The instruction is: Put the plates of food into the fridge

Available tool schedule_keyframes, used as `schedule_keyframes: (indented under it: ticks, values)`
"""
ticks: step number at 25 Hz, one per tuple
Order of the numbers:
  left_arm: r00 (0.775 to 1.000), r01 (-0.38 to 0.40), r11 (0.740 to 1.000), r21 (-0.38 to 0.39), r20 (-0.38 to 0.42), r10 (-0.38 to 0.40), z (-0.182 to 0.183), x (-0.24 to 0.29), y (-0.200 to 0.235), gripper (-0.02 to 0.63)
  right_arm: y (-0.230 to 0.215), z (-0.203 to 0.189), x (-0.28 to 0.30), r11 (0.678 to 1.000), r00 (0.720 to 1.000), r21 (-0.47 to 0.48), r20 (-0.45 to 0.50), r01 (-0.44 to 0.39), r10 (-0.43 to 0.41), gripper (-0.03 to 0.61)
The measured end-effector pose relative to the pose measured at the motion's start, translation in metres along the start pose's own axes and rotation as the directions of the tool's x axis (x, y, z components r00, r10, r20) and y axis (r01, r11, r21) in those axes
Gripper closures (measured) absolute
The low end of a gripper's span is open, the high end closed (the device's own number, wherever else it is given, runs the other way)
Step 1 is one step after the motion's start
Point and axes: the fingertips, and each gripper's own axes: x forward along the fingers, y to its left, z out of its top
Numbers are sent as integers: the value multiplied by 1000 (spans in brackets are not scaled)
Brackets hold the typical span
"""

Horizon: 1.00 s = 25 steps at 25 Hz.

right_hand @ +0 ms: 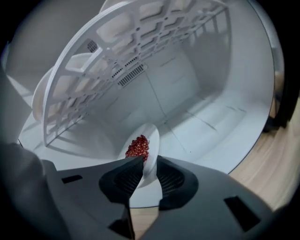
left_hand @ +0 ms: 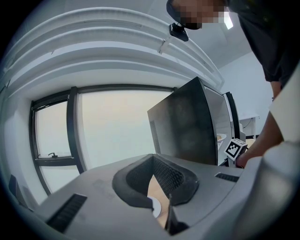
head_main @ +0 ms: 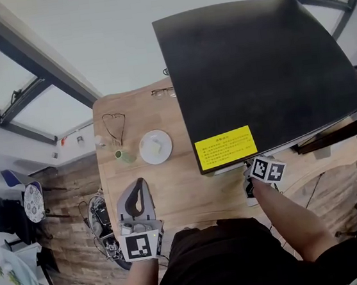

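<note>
**Red food plate is inside the fridge**

The big black box-shaped fridge (head_main: 260,70) stands at 2 o'clock on the wooden desk (head_main: 178,190). The right gripper (right_hand: 146,163) reaches inside it. Its fingers are loosely open around the small white plate of red food (right_hand: 151,139). The left gripper (left_hand: 161,202) has its fingers a little apart and empty. A round white plate (head_main: 156,146) lies at its 12 o'clock.

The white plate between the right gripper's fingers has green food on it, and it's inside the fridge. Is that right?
No. The food on the white plate is red, not green. The rest holds: the plate is between the fingers of the right gripper, inside the fridge. The right gripper view shows it.
</note>
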Motion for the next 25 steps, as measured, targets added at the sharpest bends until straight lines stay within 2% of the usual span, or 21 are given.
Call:
schedule_keyframes:
  ticks: [5,7,9,13,18,21,25]
  values:
    - [1000,27,999,21,14,-27,5,6,-3,609,-2,6,9,977,994,-194,-35,91,-99,446]
    - [999,36,999,25,12,-37,5,6,-4,609,-3,8,12,962,990,-243,-33,124,-136,437]
    - [999,37,999,-4,4,-37,5,5,-7,609,-6,7,12,949,985,-275,-38,154,-171,433]
    - [999,47,999,11,2,-48,5,4,-6,609,-14,-2,13,944,977,-278,-67,178,-204,433]
    - [998,63,998,23,12,-63,15,7,-7,609,-13,11,6,923,974,-319,8,216,-225,433]
    - [997,76,997,13,25,-77,20,8,-9,609,-13,16,-3,922,973,-312,33,229,-230,433]
    - [993,106,994,39,47,-108,21,10,-12,609,-11,24,-19,927,975,-304,86,220,-204,433]
